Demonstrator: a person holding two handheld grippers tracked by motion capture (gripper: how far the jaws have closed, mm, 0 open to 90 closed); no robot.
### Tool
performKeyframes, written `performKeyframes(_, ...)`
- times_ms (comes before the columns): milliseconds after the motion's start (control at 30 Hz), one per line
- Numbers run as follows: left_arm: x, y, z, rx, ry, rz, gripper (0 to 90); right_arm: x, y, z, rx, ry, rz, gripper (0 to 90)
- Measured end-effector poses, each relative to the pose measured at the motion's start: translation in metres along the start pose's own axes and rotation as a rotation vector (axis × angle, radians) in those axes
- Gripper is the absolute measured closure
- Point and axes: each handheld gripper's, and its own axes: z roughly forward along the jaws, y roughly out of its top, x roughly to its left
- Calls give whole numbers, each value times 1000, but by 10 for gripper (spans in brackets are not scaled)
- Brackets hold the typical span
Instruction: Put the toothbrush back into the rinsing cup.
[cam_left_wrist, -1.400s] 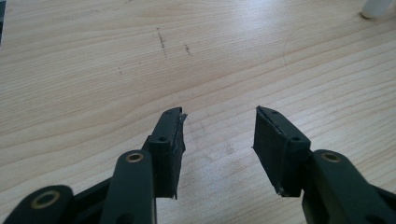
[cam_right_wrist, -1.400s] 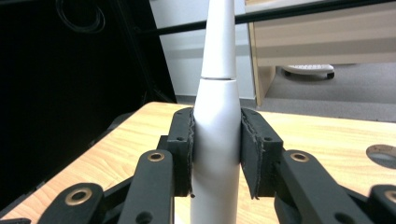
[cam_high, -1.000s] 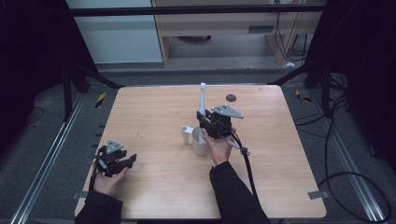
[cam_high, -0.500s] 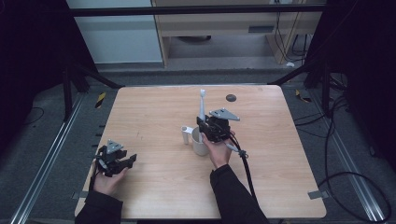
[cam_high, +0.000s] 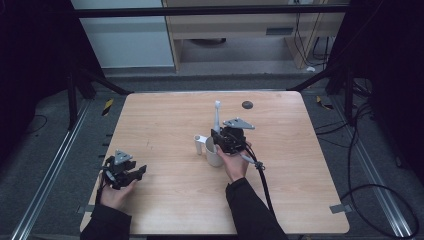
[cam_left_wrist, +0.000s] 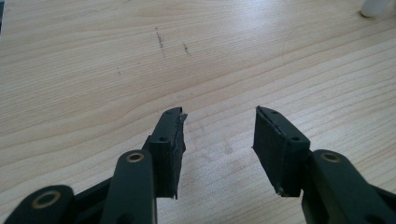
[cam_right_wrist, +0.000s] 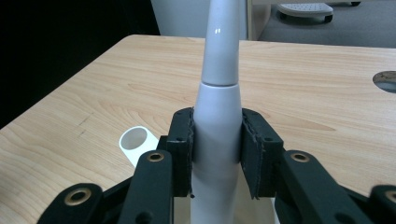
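Toothbrush (cam_high: 217, 116) above cup (cam_high: 213, 151) (mid-table (cam_high: 165, 115))

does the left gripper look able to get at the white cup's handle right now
Probably yes. The left gripper is open and holds nothing, bare table lies between it and the white cup, and the handle sticks out toward its side. The right gripper holds the toothbrush above the cup.

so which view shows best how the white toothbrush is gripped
The right gripper view: the toothbrush stands upright, clamped between both pads of the right gripper. The high view shows it small, rising above the white cup.
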Motion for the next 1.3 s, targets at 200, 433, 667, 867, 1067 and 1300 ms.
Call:
performKeyframes(200, 0, 0, 0, 0, -1, 0, 521, -1, -2, 1, 12, -12, -6, 670)
performKeyframes(433, 0, 0, 0, 1, -1, 0, 520, -3, -4, 2, 17, -13, -7, 669)
performKeyframes(667, 0, 0, 0, 0, -1, 0, 520, -4, -4, 1, 13, -26, -16, 661)
performKeyframes(867, 0, 0, 0, 1, -3, 0, 519, -6, -2, -1, -4, -34, -25, 644)
performKeyframes(1067, 0, 0, 0, 0, -3, -1, 518, -6, -1, -3, -1, -30, -31, 613)
performKeyframes(1300, 0, 0, 0, 0, -4, -1, 517, -4, -1, -12, -15, -16, -45, 476)
